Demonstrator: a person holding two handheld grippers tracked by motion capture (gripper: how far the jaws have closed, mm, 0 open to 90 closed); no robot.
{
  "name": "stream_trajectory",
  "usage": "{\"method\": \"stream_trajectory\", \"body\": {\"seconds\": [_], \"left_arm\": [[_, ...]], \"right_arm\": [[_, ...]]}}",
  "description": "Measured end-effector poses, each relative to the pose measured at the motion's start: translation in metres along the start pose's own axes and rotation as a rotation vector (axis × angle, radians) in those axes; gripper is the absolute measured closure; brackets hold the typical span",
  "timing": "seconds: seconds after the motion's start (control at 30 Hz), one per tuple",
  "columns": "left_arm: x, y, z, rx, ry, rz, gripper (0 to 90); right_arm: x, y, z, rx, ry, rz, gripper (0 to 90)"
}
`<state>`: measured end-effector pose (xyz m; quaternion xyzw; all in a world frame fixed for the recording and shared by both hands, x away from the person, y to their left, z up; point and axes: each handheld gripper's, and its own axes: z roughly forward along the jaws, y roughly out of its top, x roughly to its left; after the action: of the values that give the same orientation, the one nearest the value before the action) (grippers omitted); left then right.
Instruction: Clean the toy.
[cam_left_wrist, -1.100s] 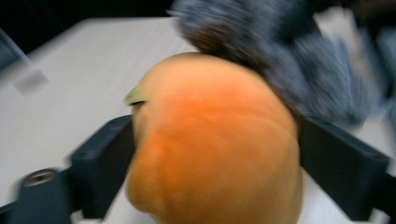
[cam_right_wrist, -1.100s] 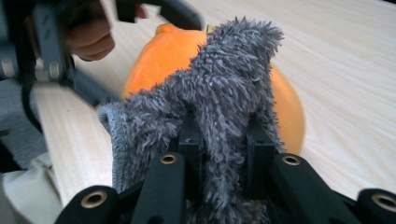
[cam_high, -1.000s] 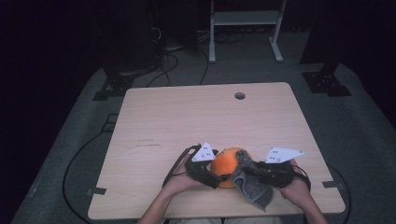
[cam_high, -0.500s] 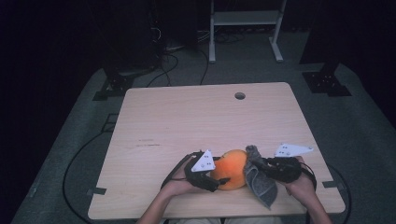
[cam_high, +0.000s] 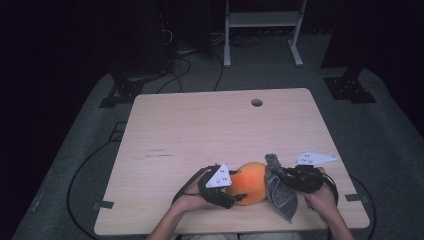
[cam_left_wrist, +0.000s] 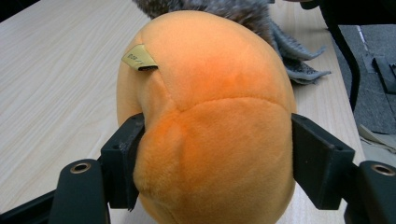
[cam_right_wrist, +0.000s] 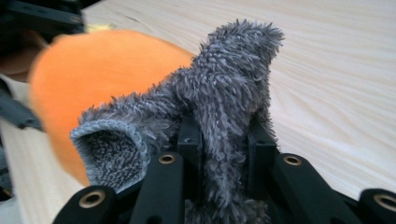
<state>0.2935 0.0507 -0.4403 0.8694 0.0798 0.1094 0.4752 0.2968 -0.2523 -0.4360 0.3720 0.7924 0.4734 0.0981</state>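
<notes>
Near the front edge of the pale wooden table (cam_high: 200, 125), a round orange plush ball (cam_high: 250, 181) sits between the two hand-held grippers. On its left, the left gripper (cam_high: 234, 196) has just been closing, and its black jaws now press into both sides of the ball, denting the soft fabric; a small yellow tag (cam_left_wrist: 139, 58) sticks out of the top seam. Right of the ball, the right gripper (cam_high: 281, 175) is clamped tight on a fuzzy grey cloth (cam_high: 280, 192), which bunches up between its jaws, touches the ball and drapes down onto the tabletop.
</notes>
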Motion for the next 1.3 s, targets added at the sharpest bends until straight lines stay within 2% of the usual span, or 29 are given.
{"method": "stream_trajectory", "body": {"seconds": [0.1, 0.17, 0.2, 0.27, 0.3, 0.33, 0.4, 0.43, 0.47, 0.5, 0.53, 0.6, 0.67, 0.73, 0.77, 0.8, 0.83, 0.87, 0.93, 0.97, 1.07, 1.13, 1.2, 1.23, 1.3], "left_arm": [[-0.001, 0.0, 0.0, -0.002, -0.002, 0.012, 27.9], [-0.001, 0.0, 0.0, -0.006, -0.004, 0.014, 27.8], [-0.001, 0.0, 0.001, -0.008, -0.003, 0.016, 27.7], [-0.001, 0.0, 0.001, -0.009, -0.003, 0.019, 27.5], [-0.001, 0.0, 0.0, -0.007, -0.004, 0.019, 27.4], [-0.001, 0.001, 0.0, -0.007, -0.007, 0.017, 26.3], [0.002, 0.004, 0.001, 0.002, 0.0, -0.039, 17.5], [0.006, 0.006, 0.003, 0.02, 0.014, -0.092, 12.4], [0.008, 0.006, 0.005, 0.03, 0.008, -0.124, 7.3], [0.009, 0.006, 0.007, 0.028, -0.014, -0.163, 7.0], [0.01, 0.006, 0.008, 0.029, -0.025, -0.17, 7.9], [0.007, 0.005, 0.007, -0.007, -0.02, -0.149, 18.4], [0.004, 0.007, 0.005, -0.046, 0.003, -0.112, 27.8], [0.001, 0.009, 0.002, -0.084, 0.036, -0.043, 31.9], [-0.001, 0.01, 0.002, -0.089, 0.052, -0.008, 32.1], [-0.001, 0.009, 0.002, -0.085, 0.052, 0.006, 32.0], [0.0, 0.007, 0.004, -0.057, 0.046, 0.019, 31.4], [0.001, 0.005, 0.006, -0.037, 0.036, 0.006, 27.2], [0.006, 0.003, 0.006, -0.027, 0.003, -0.076, 15.7], [0.007, 0.003, 0.006, -0.023, 0.002, -0.091, 14.0], [0.006, -0.001, 0.005, -0.032, 0.007, -0.073, 22.9], [0.005, -0.002, 0.005, -0.035, 0.005, -0.059, 23.8], [0.004, -0.003, 0.004, -0.037, 0.002, -0.043, 24.0], [0.004, -0.003, 0.004, -0.035, -0.004, -0.035, 24.2], [0.004, -0.005, 0.003, -0.033, -0.011, -0.018, 25.1]], "right_arm": [[-0.002, 0.001, -0.004, 0.005, -0.045, -0.008, 72.5], [0.0, 0.004, -0.01, -0.027, -0.029, -0.008, 72.9], [0.004, 0.009, -0.015, -0.067, -0.001, -0.019, 72.8], [0.007, 0.012, -0.016, -0.101, 0.042, -0.021, 72.7], [0.008, 0.012, -0.015, -0.099, 0.05, -0.023, 72.7], [0.009, 0.011, -0.012, -0.074, 0.041, -0.029, 72.7], [0.007, 0.005, -0.004, -0.03, 0.027, -0.025, 72.8], [0.005, 0.003, -0.003, -0.029, 0.03, -0.011, 72.8], [0.002, 0.003, -0.004, -0.028, 0.033, 0.001, 72.7], [0.002, 0.003, -0.004, -0.024, 0.033, 0.0, 72.7], [0.001, 0.002, -0.005, -0.02, 0.03, -0.004, 72.6], [0.0, 0.001, -0.007, -0.012, 0.02, -0.004, 72.6], [-0.002, 0.002, -0.011, -0.021, 0.017, 0.003, 72.7], [0.003, 0.01, -0.02, -0.065, 0.017, -0.019, 72.7], [0.005, 0.013, -0.023, -0.084, 0.024, -0.03, 72.7], [0.009, 0.016, -0.026, -0.102, 0.033, -0.04, 72.7], [0.012, 0.018, -0.026, -0.111, 0.039, -0.049, 72.8], [0.016, 0.019, -0.022, -0.101, 0.04, -0.063, 72.8], [0.018, 0.015, -0.011, -0.059, 0.034, -0.071, 72.8], [0.016, 0.012, -0.006, -0.054, 0.043, -0.06, 72.9], [0.007, 0.008, -0.004, -0.062, 0.055, -0.01, 72.7], [0.0, 0.003, -0.003, -0.028, 0.017, -0.002, 72.7], [-0.007, -0.001, -0.003, -0.012, 0.004, 0.022, 73.0], [-0.007, -0.001, -0.005, -0.006, -0.01, 0.018, 73.1], [-0.003, 0.004, -0.012, -0.04, -0.003, 0.009, 73.3]]}}
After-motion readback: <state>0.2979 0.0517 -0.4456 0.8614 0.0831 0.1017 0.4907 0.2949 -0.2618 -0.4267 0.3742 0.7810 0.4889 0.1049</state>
